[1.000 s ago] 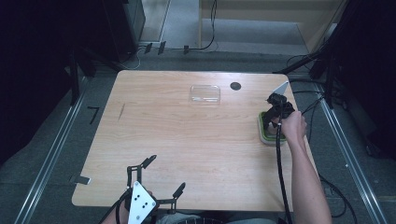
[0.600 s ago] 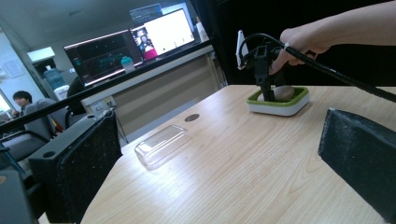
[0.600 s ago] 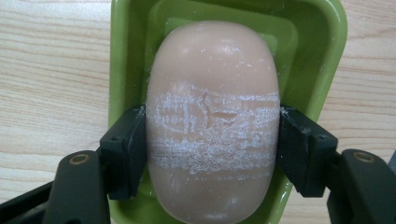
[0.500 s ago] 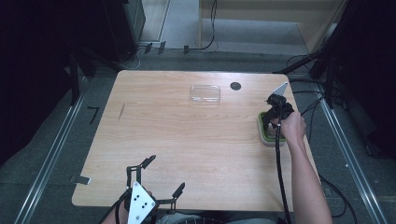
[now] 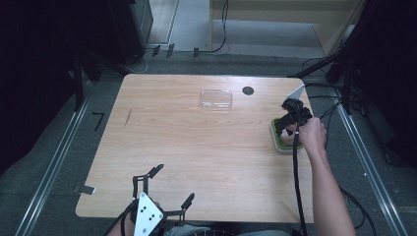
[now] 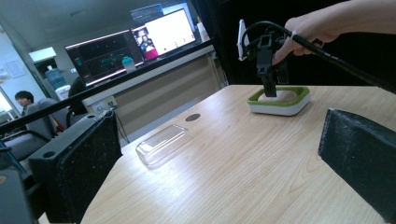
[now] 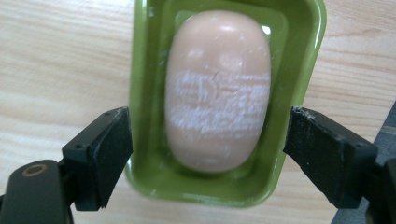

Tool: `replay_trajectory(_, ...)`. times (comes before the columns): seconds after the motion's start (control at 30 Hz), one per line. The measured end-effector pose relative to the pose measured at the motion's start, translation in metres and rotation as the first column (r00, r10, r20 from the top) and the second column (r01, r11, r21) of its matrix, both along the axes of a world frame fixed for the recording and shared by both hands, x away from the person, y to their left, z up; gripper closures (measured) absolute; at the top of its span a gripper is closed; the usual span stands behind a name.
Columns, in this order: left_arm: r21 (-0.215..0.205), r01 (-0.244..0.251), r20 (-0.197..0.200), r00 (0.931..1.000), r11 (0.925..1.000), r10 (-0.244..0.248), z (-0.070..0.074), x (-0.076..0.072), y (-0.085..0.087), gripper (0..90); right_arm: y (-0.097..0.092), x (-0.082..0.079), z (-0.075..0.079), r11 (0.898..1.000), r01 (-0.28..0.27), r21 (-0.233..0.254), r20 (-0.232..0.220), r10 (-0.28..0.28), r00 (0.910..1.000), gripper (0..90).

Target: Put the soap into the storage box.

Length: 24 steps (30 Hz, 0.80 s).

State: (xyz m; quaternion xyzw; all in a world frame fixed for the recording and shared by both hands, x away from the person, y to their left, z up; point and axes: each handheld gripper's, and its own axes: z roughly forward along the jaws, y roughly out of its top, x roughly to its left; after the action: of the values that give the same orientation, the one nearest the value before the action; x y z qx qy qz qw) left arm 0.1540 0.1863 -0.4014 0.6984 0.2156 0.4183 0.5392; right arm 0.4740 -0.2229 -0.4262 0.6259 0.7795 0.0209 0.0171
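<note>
Right claw [image 7: 205, 140] – open astride soap [image 7: 217, 88]

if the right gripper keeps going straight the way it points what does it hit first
Most likely the soap bar lying in the green dish. The right gripper points down at it, its jaws just opened and standing either side of the dish, though how near they are is unclear.

No text, label, brand, number or sign can be read anywhere.
</note>
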Motion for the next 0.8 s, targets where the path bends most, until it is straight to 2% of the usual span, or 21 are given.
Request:
replay_trajectory(0.2,0.001,0.000,0.001,1.0000,1.0000,0.000,0.000,0.000,0.000,0.0,0.002,-0.012,0.016,0.999,-0.047,0.024,0.018,0.046,0.9988,13.8)
replay_trajectory(0.4,0.001,0.000,0.001,1.0000,1.0000,0.000,0.000,0.000,0.000,0.0,0.003,-0.029,0.029,0.993,-0.113,0.035,0.034,0.112,0.9932,11.1)
replay_trajectory(0.8,0.001,0.002,0.002,1.0000,1.0000,-0.002,0.000,0.000,-0.001,0.0,0.008,-0.070,0.045,0.977,-0.215,-0.011,0.028,0.215,0.9761,9.1)
